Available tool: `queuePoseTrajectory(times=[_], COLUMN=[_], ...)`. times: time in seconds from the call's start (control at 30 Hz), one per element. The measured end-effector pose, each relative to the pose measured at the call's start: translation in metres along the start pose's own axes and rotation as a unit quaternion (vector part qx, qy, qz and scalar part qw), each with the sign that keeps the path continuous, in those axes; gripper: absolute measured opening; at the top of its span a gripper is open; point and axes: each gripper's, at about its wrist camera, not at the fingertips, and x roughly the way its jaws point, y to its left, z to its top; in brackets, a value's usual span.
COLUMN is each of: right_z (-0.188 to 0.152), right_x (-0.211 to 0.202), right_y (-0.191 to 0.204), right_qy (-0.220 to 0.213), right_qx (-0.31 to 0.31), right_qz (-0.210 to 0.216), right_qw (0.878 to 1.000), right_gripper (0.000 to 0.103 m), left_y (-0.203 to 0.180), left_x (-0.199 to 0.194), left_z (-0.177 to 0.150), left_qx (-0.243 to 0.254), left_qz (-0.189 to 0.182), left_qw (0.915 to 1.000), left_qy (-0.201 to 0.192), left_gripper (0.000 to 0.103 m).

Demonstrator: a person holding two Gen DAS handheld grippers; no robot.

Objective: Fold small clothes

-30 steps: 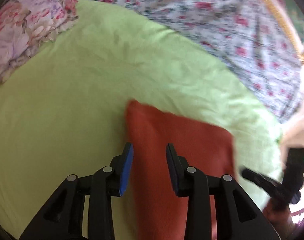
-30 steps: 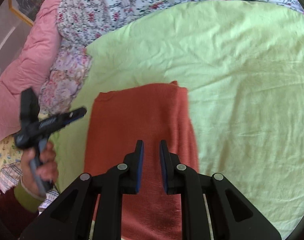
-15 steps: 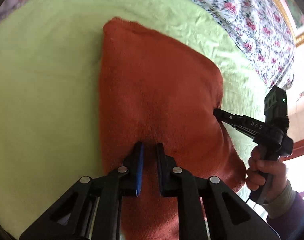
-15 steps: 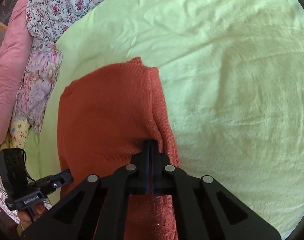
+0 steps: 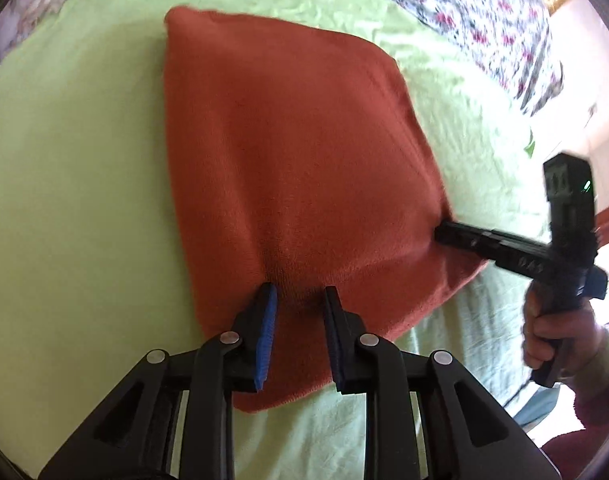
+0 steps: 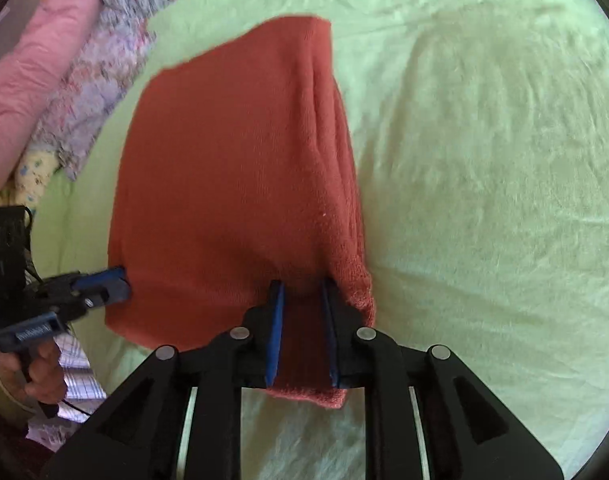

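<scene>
Rust-red knit garment (image 5: 296, 168) lies folded on light green sheet (image 5: 72, 184), roughly a rectangle, long axis running away from both cameras. Same garment in right wrist view (image 6: 232, 184), thicker doubled layer along its right edge, near end bunched and lifted a bit. Cloth blurred in both views.

Left gripper (image 5: 298, 300) sits at the near edge of the garment, left side, jaws parted a moderate gap with red cloth showing between the blue pads; tips touch or hover right at the fabric, cannot tell if any cloth is pinched. Seen from right wrist view, left gripper (image 6: 116, 280) has its tips at the garment's left edge, held by the person's left hand (image 6: 36, 372).

Right gripper (image 6: 302, 292) at near right part of the garment, jaws parted similar gap, red fabric running between the fingers; no clamp visible. From left wrist view, right gripper (image 5: 444, 234) tips meet the garment's right edge, right hand (image 5: 556, 332) on the handle.

Around: floral quilt (image 5: 484, 8) past the sheet, pink padded blanket (image 6: 28, 64) and floral pillow (image 6: 88, 104) on the left, checked cloth (image 6: 80, 372) by left hand.
</scene>
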Motion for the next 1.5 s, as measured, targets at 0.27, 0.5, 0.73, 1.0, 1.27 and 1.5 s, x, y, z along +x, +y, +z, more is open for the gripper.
queuePoseTrajectory(times=[0.27,0.5,0.73,1.0,1.27,1.5], right_z=[-0.02,-0.056,-0.079,-0.108,-0.132,-0.143], right_x=[-0.055,-0.07,-0.071,-0.079,-0.085,-0.088], right_y=[0.018,0.029,0.047,0.068,0.083,0.099], right_qy=[-0.043,-0.052,-0.06,-0.073,-0.072,-0.073], right_qx=[0.02,0.038,0.039,0.029,0.004,-0.034], right_qz=[0.011,0.006,0.001,-0.003,-0.021,-0.032], right_qw=[0.999,0.998,0.997,0.997,0.997,0.996], right_gripper=[0.037,0.038,0.042,0.056,0.073,0.08], left_y=[-0.022,-0.004,0.001,0.006,0.009,0.004], left_x=[-0.031,-0.054,-0.068,-0.082,-0.086,-0.093], left_z=[-0.025,-0.062,-0.078,-0.091,-0.104,-0.114], left_qx=[0.036,0.045,0.068,0.089,0.097,0.115], left_qz=[0.015,0.029,0.049,0.076,0.105,0.137], left_qw=[0.9992,0.9985,0.9963,0.9925,0.9891,0.9827], left_qy=[-0.004,-0.011,-0.02,-0.035,-0.035,-0.049], left_gripper=[0.05,0.05,0.052,0.07,0.078,0.08])
